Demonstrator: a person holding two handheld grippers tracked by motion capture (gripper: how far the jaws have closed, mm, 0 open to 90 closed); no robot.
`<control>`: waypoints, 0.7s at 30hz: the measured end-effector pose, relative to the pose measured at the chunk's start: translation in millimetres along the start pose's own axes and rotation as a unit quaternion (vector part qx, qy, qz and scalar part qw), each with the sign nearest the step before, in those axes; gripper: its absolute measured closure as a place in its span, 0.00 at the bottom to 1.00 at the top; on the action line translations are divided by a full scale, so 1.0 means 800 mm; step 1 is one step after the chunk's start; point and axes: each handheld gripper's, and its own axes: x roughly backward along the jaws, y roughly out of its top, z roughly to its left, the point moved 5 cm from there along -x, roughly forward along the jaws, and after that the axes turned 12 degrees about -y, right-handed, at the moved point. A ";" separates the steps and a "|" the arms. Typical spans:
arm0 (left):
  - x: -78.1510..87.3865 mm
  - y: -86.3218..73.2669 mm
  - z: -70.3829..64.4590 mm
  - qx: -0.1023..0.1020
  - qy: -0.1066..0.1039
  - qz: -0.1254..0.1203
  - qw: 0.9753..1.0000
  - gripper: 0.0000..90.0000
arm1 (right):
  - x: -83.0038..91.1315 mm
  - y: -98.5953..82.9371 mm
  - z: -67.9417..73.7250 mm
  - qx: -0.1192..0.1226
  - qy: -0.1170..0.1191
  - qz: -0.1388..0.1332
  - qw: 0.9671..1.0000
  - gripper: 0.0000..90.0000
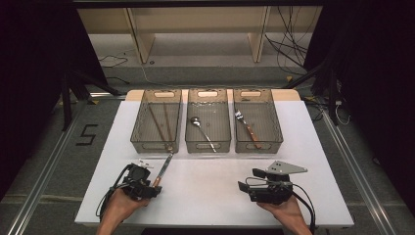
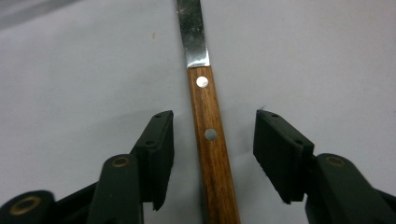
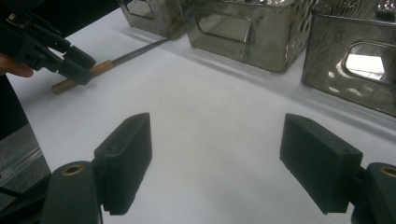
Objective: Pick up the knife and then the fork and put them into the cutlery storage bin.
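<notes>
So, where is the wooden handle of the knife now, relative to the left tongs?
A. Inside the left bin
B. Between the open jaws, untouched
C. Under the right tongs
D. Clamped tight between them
B: in the left gripper view the knife handle lies between the open left tongs, with gaps on both sides.

three clear bins (image 1: 207, 93) sat in a row. two chopsticks (image 1: 159, 122) lay in the left one, one spoon (image 1: 203, 129) in the middle, one fork (image 1: 247, 128) in the right. one wooden-handled knife (image 1: 163, 170) lay on the table, and two grippers (image 1: 139, 183) were out front.
</notes>
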 end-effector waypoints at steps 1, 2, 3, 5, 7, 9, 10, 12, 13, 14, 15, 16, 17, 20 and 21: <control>0.000 0.001 0.000 0.000 0.002 0.001 1.000 0.58 | 0.000 0.000 0.000 0.000 0.000 0.000 1.000 0.29; 0.000 0.001 0.001 -0.002 0.004 0.001 1.000 0.60 | 0.000 0.000 0.000 0.000 0.001 0.000 1.000 0.29; 0.000 0.001 0.001 -0.002 0.005 0.000 1.000 0.62 | 0.000 0.000 0.000 0.000 0.000 0.000 1.000 0.29; -0.001 0.001 0.000 -0.008 0.012 0.003 1.000 0.65 | -0.001 0.000 0.000 0.001 0.000 0.000 1.000 0.29; -0.002 0.002 -0.002 -0.018 0.023 0.005 1.000 0.66 | -0.001 0.000 0.000 0.000 0.000 0.000 1.000 0.29; -0.003 0.002 -0.003 -0.022 0.024 0.006 0.999 0.68 | -0.001 0.000 0.000 0.000 -0.001 0.001 1.000 0.29; -0.002 0.002 -0.003 -0.025 0.022 0.007 0.999 0.69 | -0.001 0.000 0.000 0.000 0.000 0.001 1.000 0.29; -0.002 0.001 -0.003 -0.025 0.018 0.004 1.000 0.72 | -0.001 0.000 0.001 0.001 0.000 0.000 1.000 0.30; -0.002 0.001 -0.003 -0.025 0.018 0.003 1.000 0.75 | -0.001 0.000 0.001 0.001 -0.001 0.000 1.000 0.30; -0.002 0.001 -0.003 -0.025 0.017 0.003 1.000 0.77 | 0.000 0.000 0.001 0.002 -0.001 0.000 1.000 0.30; -0.002 0.001 -0.003 -0.023 0.016 0.003 1.000 0.79 | 0.000 0.000 0.001 0.001 -0.001 -0.001 1.000 0.30; -0.002 0.001 -0.003 -0.018 0.013 0.000 1.000 0.80 | 0.000 0.000 0.000 0.001 -0.002 -0.001 1.000 0.30; -0.001 0.001 -0.002 -0.019 0.012 0.001 1.000 0.80 | 0.000 0.000 0.000 0.001 -0.002 -0.002 1.000 0.30; 0.000 0.000 0.000 -0.012 0.008 -0.001 1.000 0.81 | 0.001 0.001 0.000 0.000 -0.003 -0.001 1.000 0.30; 0.001 -0.001 0.000 -0.013 0.009 0.002 1.000 0.81 | 0.001 0.001 0.000 0.001 -0.004 -0.002 1.000 0.30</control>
